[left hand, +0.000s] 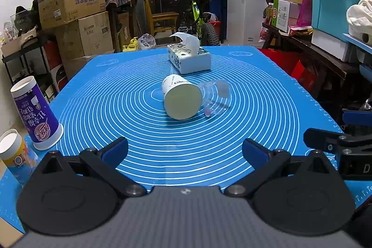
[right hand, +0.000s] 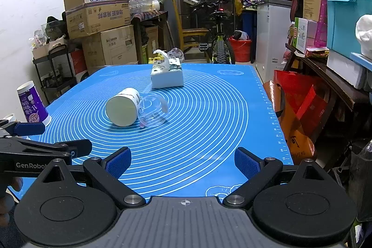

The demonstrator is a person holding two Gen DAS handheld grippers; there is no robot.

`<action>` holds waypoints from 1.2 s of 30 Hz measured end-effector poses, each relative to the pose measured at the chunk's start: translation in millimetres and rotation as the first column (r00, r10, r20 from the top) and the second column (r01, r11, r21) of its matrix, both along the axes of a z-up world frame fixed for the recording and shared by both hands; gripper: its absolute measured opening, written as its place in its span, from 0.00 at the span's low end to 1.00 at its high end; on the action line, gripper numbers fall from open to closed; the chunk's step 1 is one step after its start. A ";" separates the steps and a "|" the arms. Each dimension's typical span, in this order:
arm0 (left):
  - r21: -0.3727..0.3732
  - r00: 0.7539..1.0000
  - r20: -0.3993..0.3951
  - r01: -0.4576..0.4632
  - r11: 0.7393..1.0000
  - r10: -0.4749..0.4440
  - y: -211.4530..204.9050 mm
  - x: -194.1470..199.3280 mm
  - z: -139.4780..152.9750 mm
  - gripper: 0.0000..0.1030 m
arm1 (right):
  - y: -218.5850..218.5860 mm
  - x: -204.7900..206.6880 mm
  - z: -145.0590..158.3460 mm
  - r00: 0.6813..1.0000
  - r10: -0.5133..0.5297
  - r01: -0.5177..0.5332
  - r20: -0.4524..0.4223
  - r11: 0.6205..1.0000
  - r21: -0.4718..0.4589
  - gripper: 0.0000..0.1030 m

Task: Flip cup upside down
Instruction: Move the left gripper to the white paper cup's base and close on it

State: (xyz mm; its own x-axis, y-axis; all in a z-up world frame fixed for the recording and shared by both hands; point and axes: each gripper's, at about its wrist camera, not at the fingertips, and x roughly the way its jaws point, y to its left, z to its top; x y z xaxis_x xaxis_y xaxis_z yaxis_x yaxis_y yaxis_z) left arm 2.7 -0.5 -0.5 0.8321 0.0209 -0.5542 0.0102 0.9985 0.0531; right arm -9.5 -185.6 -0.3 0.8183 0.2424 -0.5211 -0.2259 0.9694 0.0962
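Observation:
A white cup lies on its side in the middle of the blue mat, its flat pale end facing me. A clear glass cup lies on its side touching its right flank. Both also show in the right wrist view, the white cup and the clear cup. My left gripper is open and empty near the mat's front edge. My right gripper is open and empty, to the right of the left one.
A tissue box stands behind the cups. A purple paper cup stands upside down at the mat's left edge, with an orange cup nearer. Cardboard boxes, a bicycle and shelves surround the table.

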 end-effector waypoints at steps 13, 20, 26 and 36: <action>-0.022 0.996 -0.020 -0.084 0.996 0.084 25.4 61.2 13.2 1.00 | -12.5 34.9 8.4 0.999 -0.036 0.035 0.020 0.999 0.035 0.93; -0.084 0.988 -0.076 -0.142 0.986 0.136 35.6 119.7 6.9 1.00 | -16.0 53.9 5.1 0.998 -0.057 0.056 0.021 0.998 0.039 0.93; -0.077 0.981 -0.130 -0.154 0.985 0.143 28.7 152.3 -9.8 1.00 | -20.2 65.9 -5.0 0.997 -0.072 0.072 -0.002 0.997 0.039 0.93; -0.161 0.978 -0.181 -0.137 0.977 0.107 34.5 170.8 -24.6 0.80 | -22.4 75.1 -16.8 0.996 -0.086 0.086 -0.022 0.996 0.034 0.93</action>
